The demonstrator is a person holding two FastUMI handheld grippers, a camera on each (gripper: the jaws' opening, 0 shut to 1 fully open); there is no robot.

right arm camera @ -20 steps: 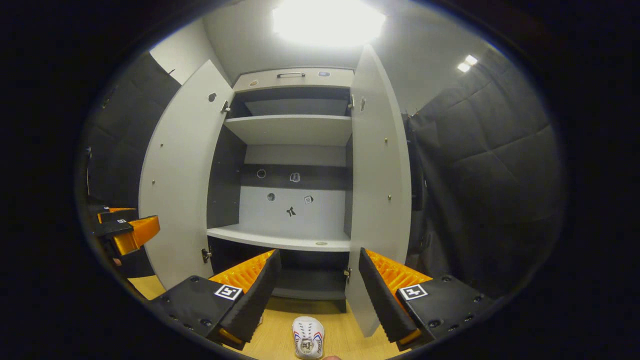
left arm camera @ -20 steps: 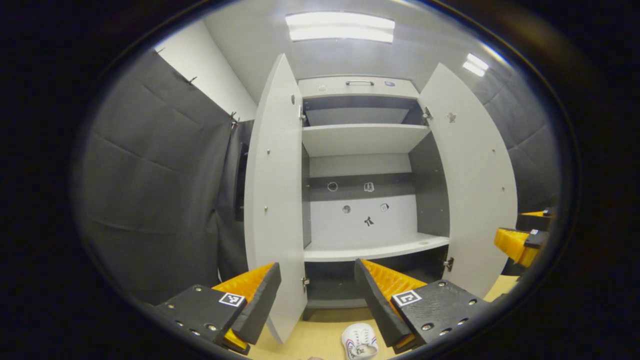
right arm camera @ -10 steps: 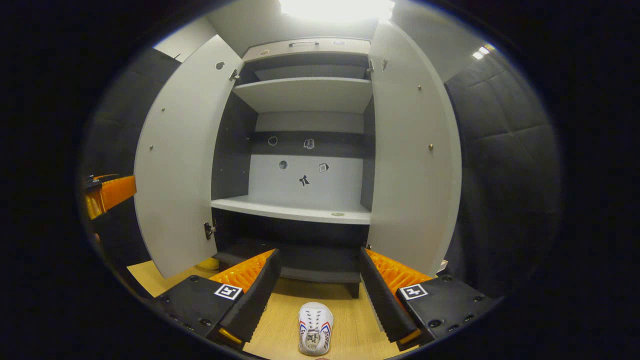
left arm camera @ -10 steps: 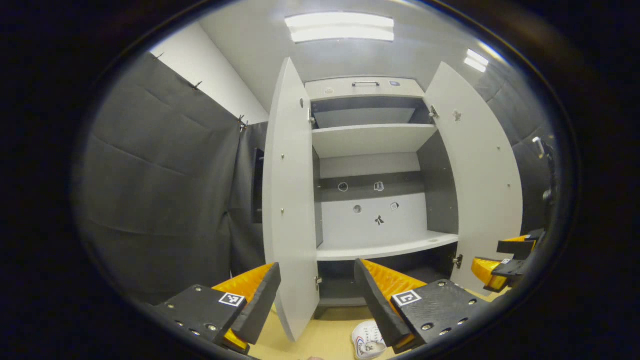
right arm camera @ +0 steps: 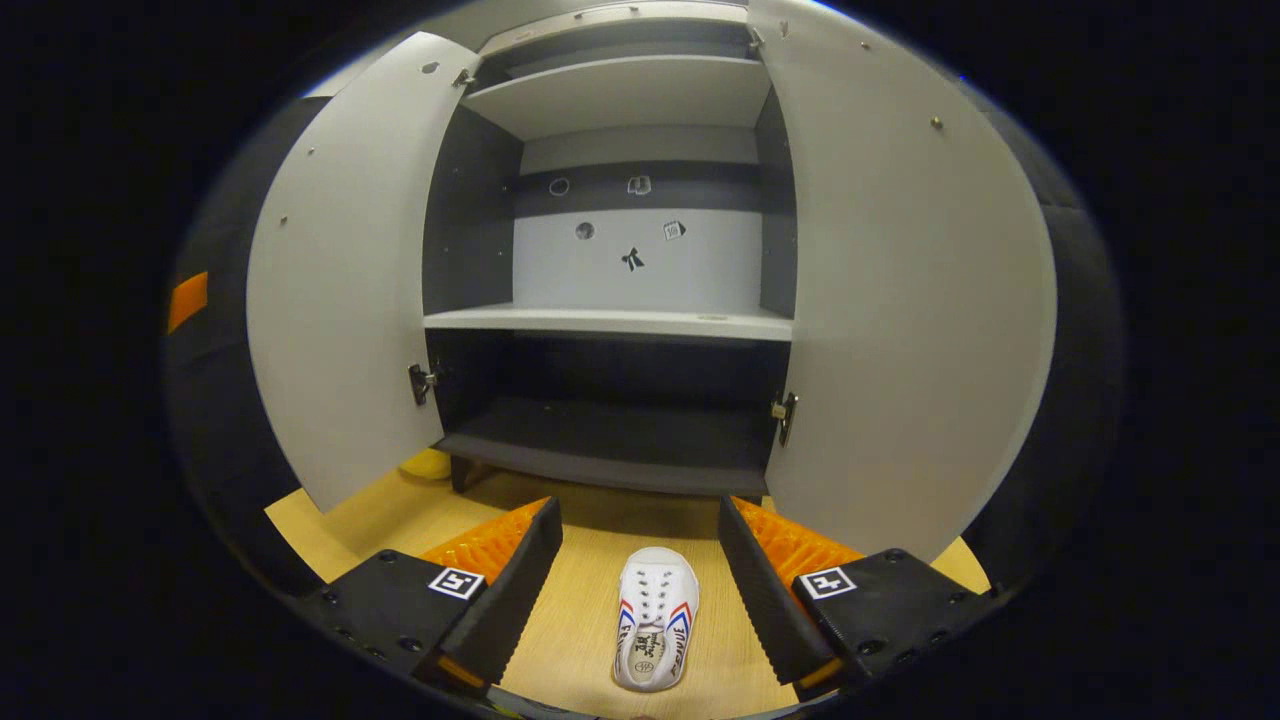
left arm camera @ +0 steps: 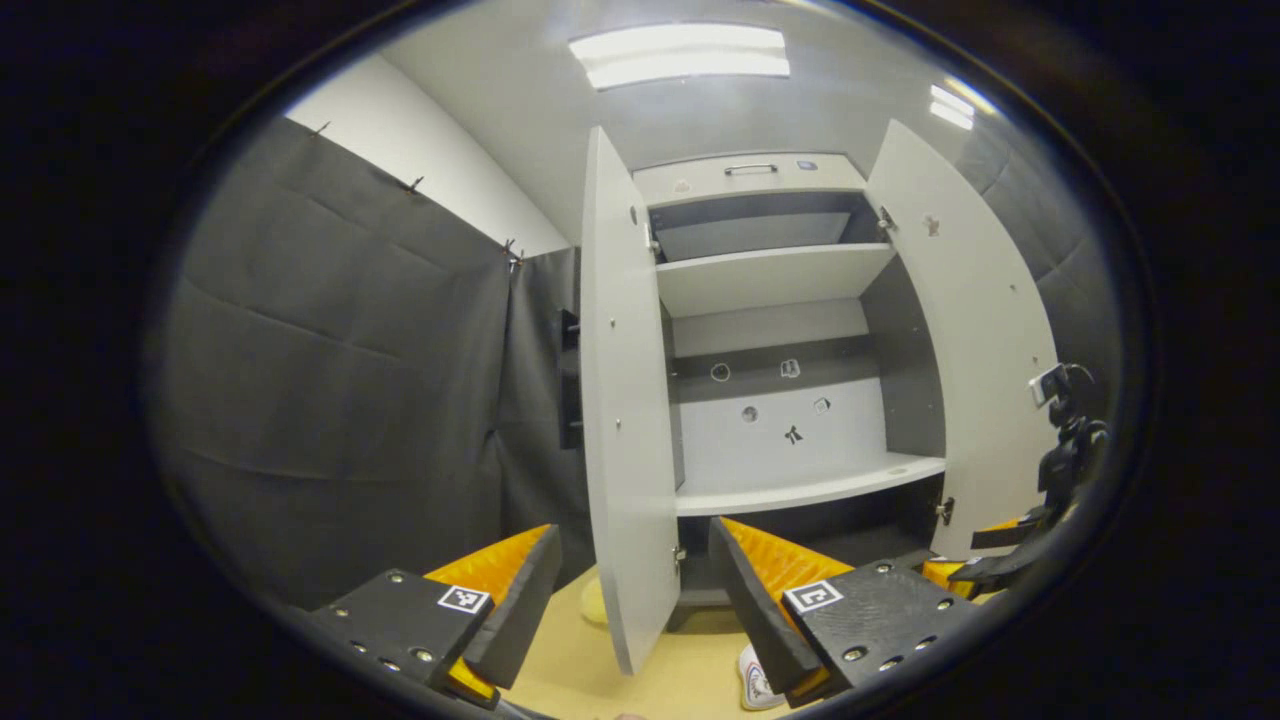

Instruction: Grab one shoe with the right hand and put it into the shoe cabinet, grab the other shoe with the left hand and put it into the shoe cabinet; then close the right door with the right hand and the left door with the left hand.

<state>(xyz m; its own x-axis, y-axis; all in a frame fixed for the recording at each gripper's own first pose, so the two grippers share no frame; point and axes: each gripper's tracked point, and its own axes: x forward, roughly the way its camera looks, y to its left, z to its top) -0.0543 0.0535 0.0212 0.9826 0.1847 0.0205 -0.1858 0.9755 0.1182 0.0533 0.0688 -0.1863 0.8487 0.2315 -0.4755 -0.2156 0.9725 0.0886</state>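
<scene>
A long rectangular ceiling light panel (left arm camera: 680, 55) glows above the pale wooden floor (right arm camera: 580, 620). A smaller pair of ceiling lights (left arm camera: 950, 103) sits to its right. Dark grey quilted cloth (left arm camera: 340, 380) hangs down to the floor at the left. A rounded yellow object (right arm camera: 427, 464) lies on that floor, partly hidden.

In the left gripper view, the left gripper (left arm camera: 632, 590) spreads its fingers wide at 6 o'clock before the shoe cabinet (left arm camera: 780, 330), both doors swung out, a white shoe (left arm camera: 757, 685) on the floor (left arm camera: 590, 680) beside its right finger.
</scene>
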